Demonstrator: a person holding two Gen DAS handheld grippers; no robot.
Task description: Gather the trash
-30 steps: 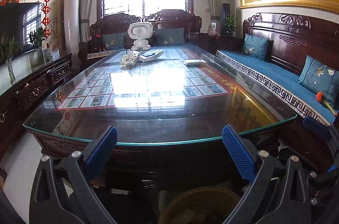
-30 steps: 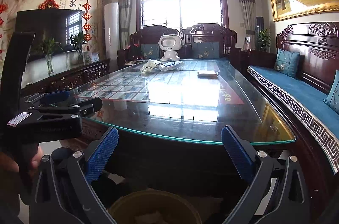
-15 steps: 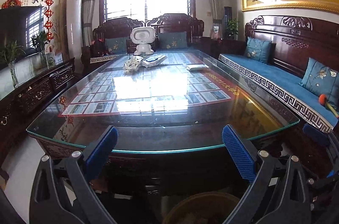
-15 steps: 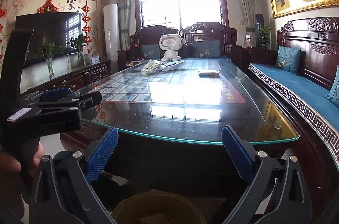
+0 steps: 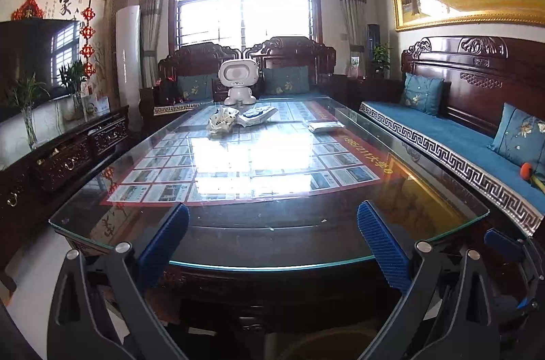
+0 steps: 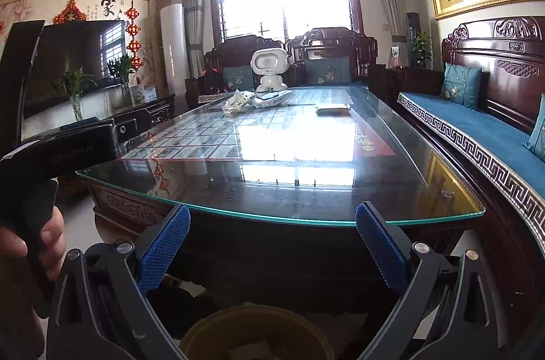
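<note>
Black-framed left tool [image 5: 272,244] and right tool [image 6: 271,244], ridged blue pads [image 6: 163,252], silver pivot screws, bare-skinned hand [image 6: 24,244].

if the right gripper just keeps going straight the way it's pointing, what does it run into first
Probably the near edge of the glass table. The open right gripper sits level with that rim, with only empty air before it. Depth is unclear, so it might skim over or under.
</note>
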